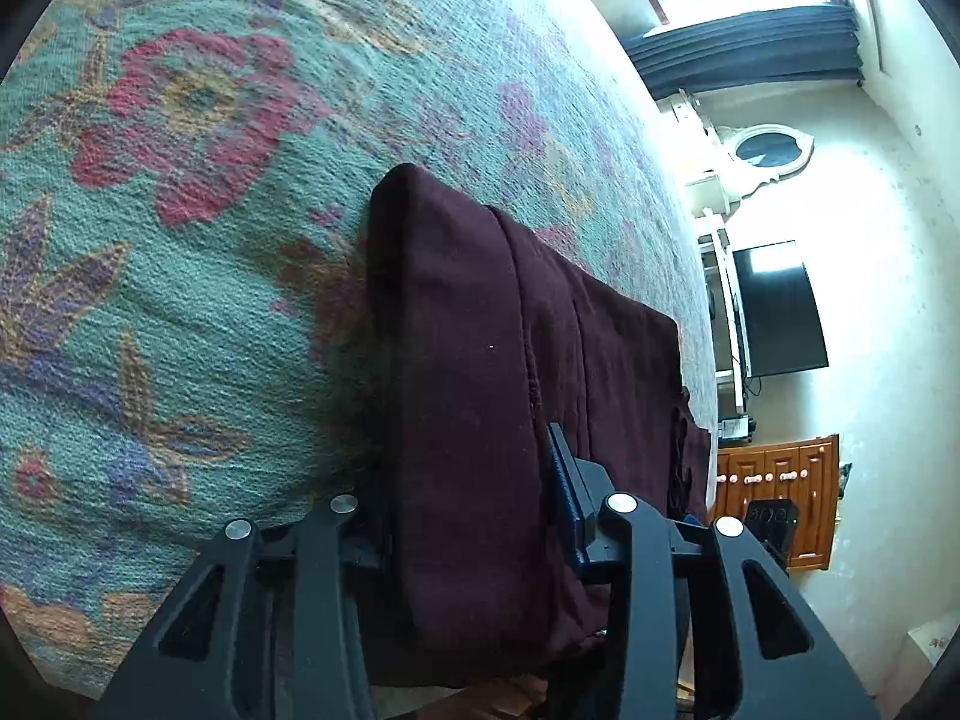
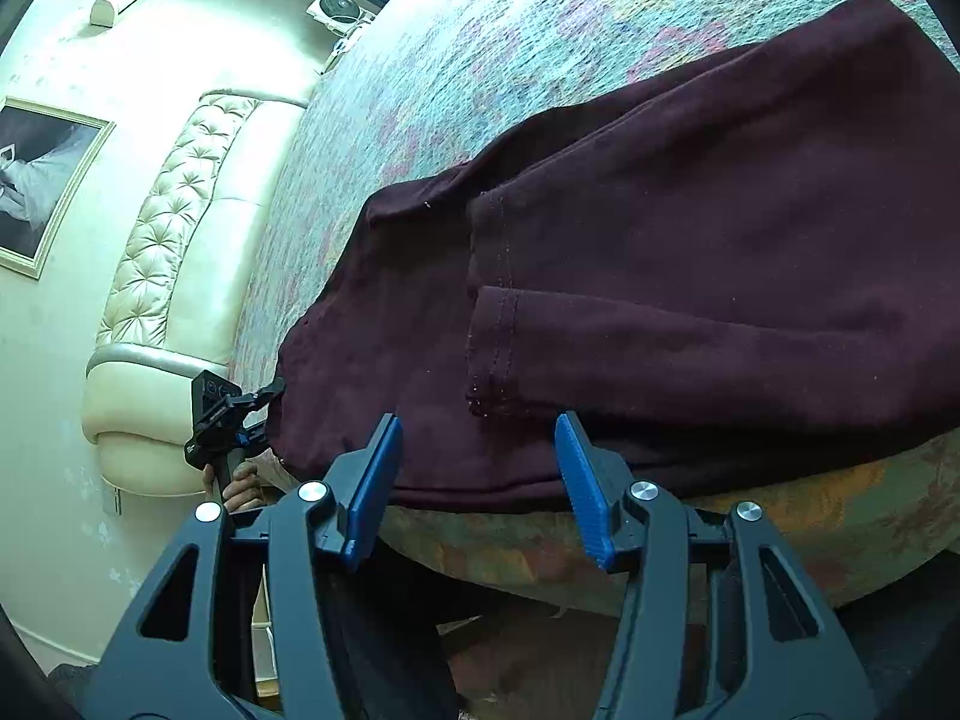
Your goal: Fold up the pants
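Note:
Dark maroon pants (image 1: 480,312) lie folded lengthwise near the front edge of a bed with a floral teal bedspread (image 1: 198,276). A thick fold of them fills the space between the jaws of my left gripper (image 1: 474,468). It is shut on that fold: one blue pad (image 1: 564,480) presses the cloth and the other is hidden behind it. In the right wrist view the same gripper (image 2: 270,393) bites the far left end of the pants (image 2: 690,276), held by a hand (image 2: 240,489). My right gripper (image 2: 480,456) stands open at the near edge, pads apart, near a stitched hem (image 2: 495,348).
The bed's front edge (image 2: 780,516) drops away just under the right gripper. A cream tufted headboard (image 2: 162,240) and a framed picture (image 2: 42,180) are at the left. A dark TV (image 1: 777,306), an oval mirror and a wooden cabinet (image 1: 774,480) stand beyond the bed's far end.

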`<state>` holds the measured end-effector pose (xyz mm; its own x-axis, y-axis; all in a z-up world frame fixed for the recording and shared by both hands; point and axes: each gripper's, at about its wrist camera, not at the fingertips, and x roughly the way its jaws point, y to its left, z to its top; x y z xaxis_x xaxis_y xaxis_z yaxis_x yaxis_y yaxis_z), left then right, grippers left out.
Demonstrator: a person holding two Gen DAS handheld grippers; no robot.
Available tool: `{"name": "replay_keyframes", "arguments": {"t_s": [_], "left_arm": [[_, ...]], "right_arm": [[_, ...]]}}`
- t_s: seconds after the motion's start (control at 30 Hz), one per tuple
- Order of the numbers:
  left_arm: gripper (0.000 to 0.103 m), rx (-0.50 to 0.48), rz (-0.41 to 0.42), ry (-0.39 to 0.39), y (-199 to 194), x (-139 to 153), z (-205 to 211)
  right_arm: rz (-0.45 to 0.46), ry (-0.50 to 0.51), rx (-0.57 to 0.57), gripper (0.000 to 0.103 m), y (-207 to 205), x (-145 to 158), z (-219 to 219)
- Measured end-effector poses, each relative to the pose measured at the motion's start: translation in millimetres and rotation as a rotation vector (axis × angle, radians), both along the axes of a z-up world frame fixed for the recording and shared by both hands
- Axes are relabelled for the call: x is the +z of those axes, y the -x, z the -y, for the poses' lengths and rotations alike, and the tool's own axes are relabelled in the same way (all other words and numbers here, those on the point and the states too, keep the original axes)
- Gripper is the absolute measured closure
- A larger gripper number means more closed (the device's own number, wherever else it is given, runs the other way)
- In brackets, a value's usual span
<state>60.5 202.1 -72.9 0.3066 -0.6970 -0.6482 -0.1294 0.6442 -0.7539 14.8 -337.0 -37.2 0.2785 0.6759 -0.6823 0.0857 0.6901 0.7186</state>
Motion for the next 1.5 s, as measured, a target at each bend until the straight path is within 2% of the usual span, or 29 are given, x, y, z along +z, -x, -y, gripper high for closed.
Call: {"name": "replay_keyframes", "arguments": {"t_s": [0.1,0.2,0.43,0.53,0.63,0.8,0.9,1.07,1.1,1.2,1.3,1.5], "left_arm": [[0.072,0.017,-0.024,0.001,0.8,3.2,0.6],[0.079,0.028,-0.012,-0.045,2.1,18.0,8.3],[0.081,-0.012,0.105,-0.113,3.1,80.2,41.9],[0.082,-0.043,0.155,-0.139,2.4,107.5,67.1],[0.082,-0.066,0.178,-0.131,-5.4,128.1,97.7],[0.082,-0.137,0.218,-0.179,-8.9,150.9,154.6],[0.082,-0.186,0.237,-0.233,-13.5,158.2,194.3],[0.083,-0.262,0.254,-0.341,-16.2,146.8,259.7],[0.086,-0.275,0.257,-0.363,-16.9,142.1,271.5],[0.087,-0.301,0.236,-0.456,-18.9,123.4,308.3],[0.087,-0.331,0.234,-0.591,-18.9,99.3,342.5],[0.088,-0.367,0.233,-0.776,-14.3,68.1,388.5]], "right_arm": [[0.003,0.008,0.0,0.05,-0.2,2.0,-2.3],[0.007,0.008,-0.009,0.05,1.1,3.3,-3.4],[0.022,0.014,-0.037,0.05,1.4,6.0,5.4],[0.024,0.003,-0.039,0.05,1.4,7.1,7.0],[0.027,0.004,-0.039,0.05,1.7,9.5,6.9],[0.029,-0.001,-0.048,0.05,2.8,12.4,8.9],[0.037,-0.001,-0.055,0.05,2.4,15.7,11.2],[0.051,-0.003,-0.097,0.05,2.2,19.6,27.0],[0.05,-0.007,-0.108,0.05,2.0,19.0,31.7],[0.05,-0.006,-0.154,0.05,2.7,18.4,45.3],[0.045,-0.011,-0.189,0.05,3.1,17.4,56.3],[0.038,-0.03,-0.235,0.05,1.6,15.4,68.4]]}}
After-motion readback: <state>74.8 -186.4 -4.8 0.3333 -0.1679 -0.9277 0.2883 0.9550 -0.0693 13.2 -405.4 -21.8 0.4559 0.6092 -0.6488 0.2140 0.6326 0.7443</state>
